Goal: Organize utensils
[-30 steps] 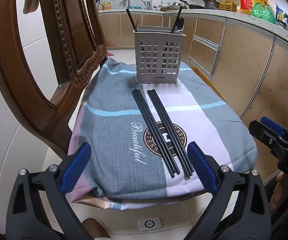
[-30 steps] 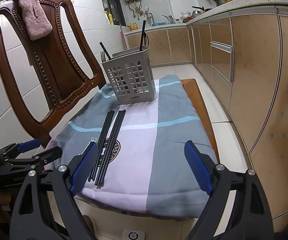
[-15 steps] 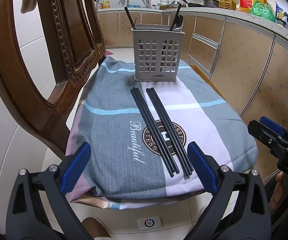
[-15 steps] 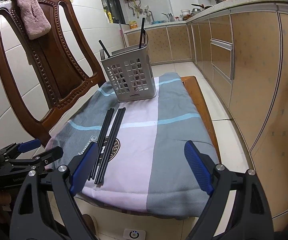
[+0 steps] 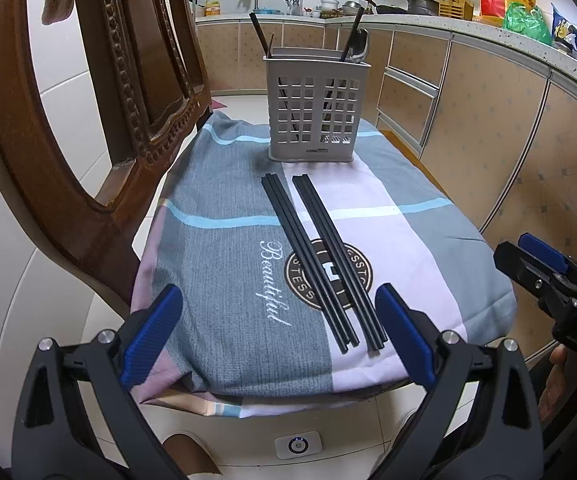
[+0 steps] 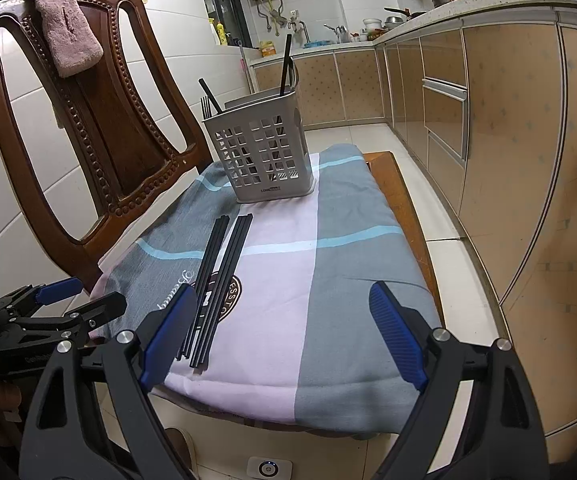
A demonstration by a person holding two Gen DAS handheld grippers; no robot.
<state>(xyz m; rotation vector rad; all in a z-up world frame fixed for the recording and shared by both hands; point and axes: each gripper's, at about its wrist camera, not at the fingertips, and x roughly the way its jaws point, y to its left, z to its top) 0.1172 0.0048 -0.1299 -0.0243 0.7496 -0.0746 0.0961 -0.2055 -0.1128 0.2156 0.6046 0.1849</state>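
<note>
Several black chopsticks (image 5: pixel 324 256) lie in two bundles on a striped cloth (image 5: pixel 224 280) covering a chair seat; they also show in the right wrist view (image 6: pixel 220 276). A grey slotted utensil holder (image 5: pixel 314 114) stands at the far end of the cloth with a few utensils in it, seen too in the right wrist view (image 6: pixel 262 148). My left gripper (image 5: pixel 276 336) is open and empty at the near edge of the seat. My right gripper (image 6: pixel 284 336) is open and empty, also at the near edge, to the right of the chopsticks.
The carved wooden chair back (image 6: pixel 88 128) rises on the left, with a pink towel (image 6: pixel 64 28) over its top. Kitchen cabinets (image 6: pixel 508 120) run along the right. The tiled floor (image 6: pixel 368 136) lies beyond the chair.
Both grippers have moved slightly forward toward the chair seat. The chopsticks and the holder have not moved.
</note>
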